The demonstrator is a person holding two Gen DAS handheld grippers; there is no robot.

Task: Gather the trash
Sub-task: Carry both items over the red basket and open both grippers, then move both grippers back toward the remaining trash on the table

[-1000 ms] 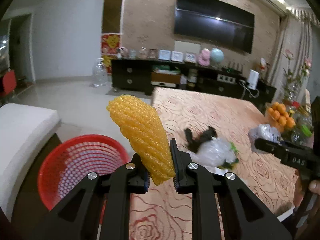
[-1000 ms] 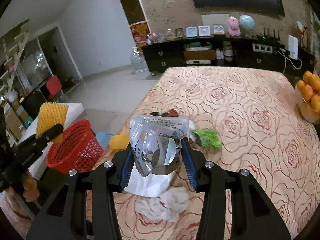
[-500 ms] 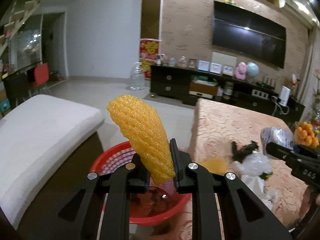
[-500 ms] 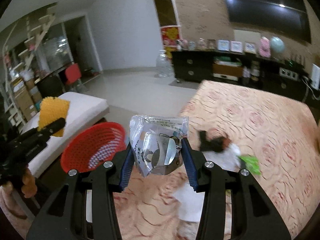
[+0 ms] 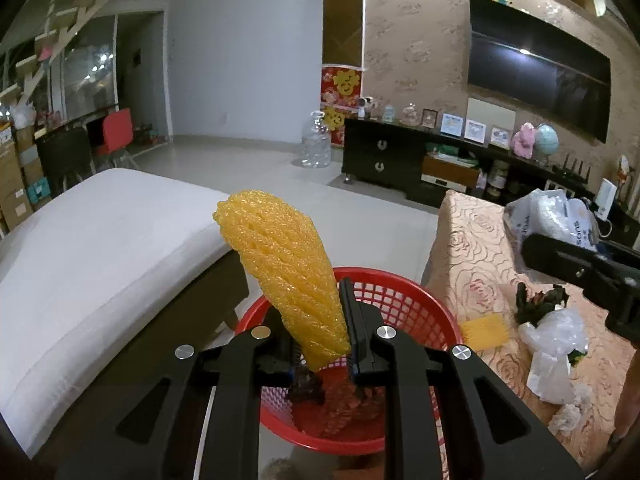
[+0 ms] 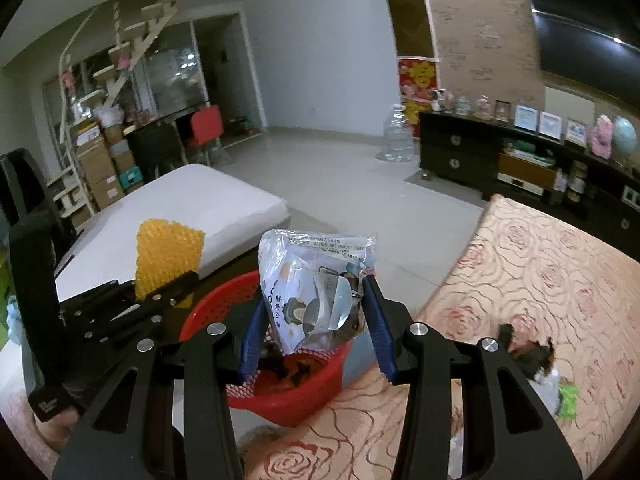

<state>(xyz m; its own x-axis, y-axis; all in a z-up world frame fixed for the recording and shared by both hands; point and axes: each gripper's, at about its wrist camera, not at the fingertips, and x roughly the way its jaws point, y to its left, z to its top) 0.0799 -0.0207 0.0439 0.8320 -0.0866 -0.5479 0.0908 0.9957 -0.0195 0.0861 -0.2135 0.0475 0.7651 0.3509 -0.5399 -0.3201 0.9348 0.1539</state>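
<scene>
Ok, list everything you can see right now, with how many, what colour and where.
foam net: one, yellow, held in left gripper over basket
snack wrapper: one, clear printed, held in right gripper above basket
basket: one, red, beside table edge, some trash inside
table: one, rose-pattern cloth, right
trash left on table: white plastic, dark scraps, yellow piece
cushion: one, white, left
TV: one, black, on wall
left gripper: black, shut on net
right gripper: black, blue fingers, shut on wrapper

No text reads clearly: the clear plastic wrapper point(image 6: 316, 284) carries small print (too blurred to make out).
</scene>
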